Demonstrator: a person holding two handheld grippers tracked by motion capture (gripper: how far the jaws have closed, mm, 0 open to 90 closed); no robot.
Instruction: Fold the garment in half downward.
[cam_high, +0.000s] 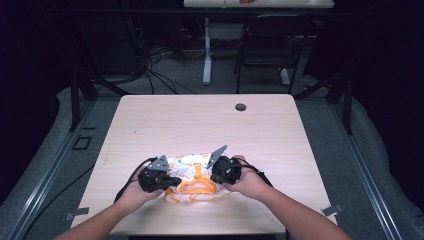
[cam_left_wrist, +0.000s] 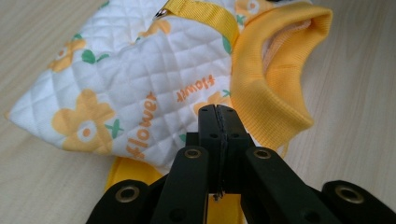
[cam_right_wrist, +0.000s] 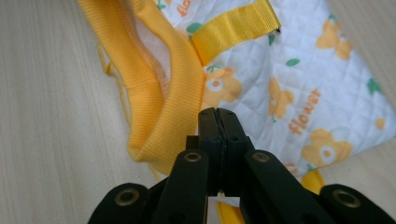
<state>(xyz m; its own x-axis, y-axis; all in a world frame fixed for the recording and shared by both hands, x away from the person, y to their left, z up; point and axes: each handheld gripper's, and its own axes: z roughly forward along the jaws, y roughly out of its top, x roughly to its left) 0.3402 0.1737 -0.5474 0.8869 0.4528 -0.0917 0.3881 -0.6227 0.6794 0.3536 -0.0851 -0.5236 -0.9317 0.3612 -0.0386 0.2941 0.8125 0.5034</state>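
Surface: pale wood surface (cam_high: 200, 120), round grommet hole (cam_high: 240, 107) near its far edge.
Room: dark; chair (cam_high: 267, 45) and cables on the floor behind.
Garment: quilted flower-print garment (cam_high: 192, 177) lies near the front edge.
Left gripper (cam_high: 172, 181): jaws together, empty, at the garment's left.
Right gripper (cam_high: 214, 176): jaws together, empty, at its right.

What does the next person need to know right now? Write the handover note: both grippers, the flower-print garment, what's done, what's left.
Left gripper: jaws shut, nothing between them, tips just above the quilted garment near its yellow ribbed cuff.
Right gripper: jaws shut, empty, tips over the same cuff.
Garment: small white quilted piece with orange flowers and a yellow strap, lying bunched on the near middle of the table, between the two hands.
Done: nothing gripped yet; the garment lies crumpled.
Left: open the jaws, take hold on each side, then probably spread or fold it.
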